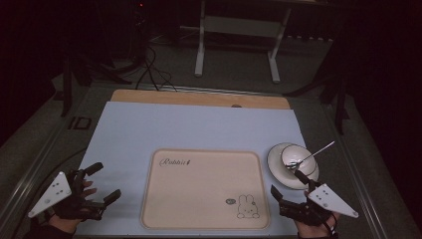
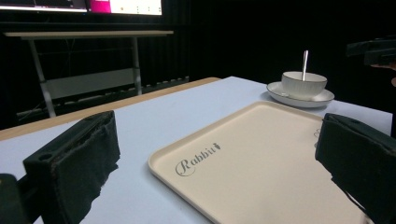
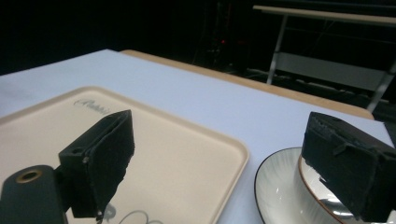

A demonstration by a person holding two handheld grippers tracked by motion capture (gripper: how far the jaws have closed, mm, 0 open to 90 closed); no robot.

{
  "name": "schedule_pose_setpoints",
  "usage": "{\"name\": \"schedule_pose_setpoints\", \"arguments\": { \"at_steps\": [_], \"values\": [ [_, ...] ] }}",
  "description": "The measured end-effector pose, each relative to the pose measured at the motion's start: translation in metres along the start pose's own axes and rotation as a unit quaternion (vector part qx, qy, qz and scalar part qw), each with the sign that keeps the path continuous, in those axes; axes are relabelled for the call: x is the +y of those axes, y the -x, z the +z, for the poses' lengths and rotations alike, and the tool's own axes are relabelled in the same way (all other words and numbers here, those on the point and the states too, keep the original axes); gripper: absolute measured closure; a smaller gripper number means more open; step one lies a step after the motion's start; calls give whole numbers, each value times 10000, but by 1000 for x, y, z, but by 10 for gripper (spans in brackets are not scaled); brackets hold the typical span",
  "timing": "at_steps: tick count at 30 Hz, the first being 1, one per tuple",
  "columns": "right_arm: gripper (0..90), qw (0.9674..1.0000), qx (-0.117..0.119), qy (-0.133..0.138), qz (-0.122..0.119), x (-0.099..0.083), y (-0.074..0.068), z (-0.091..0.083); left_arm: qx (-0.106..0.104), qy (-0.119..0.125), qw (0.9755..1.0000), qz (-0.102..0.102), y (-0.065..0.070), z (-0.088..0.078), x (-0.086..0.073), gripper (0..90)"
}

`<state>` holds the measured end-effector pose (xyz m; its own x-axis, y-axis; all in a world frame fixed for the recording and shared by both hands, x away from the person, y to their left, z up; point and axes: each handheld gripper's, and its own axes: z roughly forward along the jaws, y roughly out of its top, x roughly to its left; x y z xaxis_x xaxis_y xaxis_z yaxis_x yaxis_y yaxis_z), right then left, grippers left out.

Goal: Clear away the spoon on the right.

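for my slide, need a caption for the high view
Two open grippers flank a beige rabbit-print tray; white cup with spoon on saucer.

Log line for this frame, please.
left gripper open, empty | right gripper open, near saucer | spoon in cup | tray bare

Dim, dark surroundings; the table point(image 1: 149, 124) is softly lit from above, near fingers point(image 2: 74, 172) slightly blurred.

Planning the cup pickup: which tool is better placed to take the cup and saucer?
Right, probably. The right tool is open just beside the saucer holding the cup and spoon. The left tool sits across the tray.
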<state>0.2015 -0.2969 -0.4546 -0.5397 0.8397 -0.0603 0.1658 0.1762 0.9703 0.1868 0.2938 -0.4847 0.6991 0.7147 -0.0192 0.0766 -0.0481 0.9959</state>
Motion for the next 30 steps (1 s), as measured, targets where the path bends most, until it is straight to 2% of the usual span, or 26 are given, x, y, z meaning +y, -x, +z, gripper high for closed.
{"name": "schedule_pose_setpoints", "arguments": {
  "at_steps": [9, 20, 30],
  "values": [
    [93, 9998, 120, -136, -70, 1, -3, 3, 10, 4, 10000, 17, 1, -1, 1, 0],
    [85, 9996, 245, -116, -118, 4, -7, 5, -4, 2, 10000, 28, 2, 1, 1, 0],
    [85, 9993, 335, -32, -164, 22, -9, 3, -11, 65, 10000, -19, 1, -2, 1, 0]
  ]
}}
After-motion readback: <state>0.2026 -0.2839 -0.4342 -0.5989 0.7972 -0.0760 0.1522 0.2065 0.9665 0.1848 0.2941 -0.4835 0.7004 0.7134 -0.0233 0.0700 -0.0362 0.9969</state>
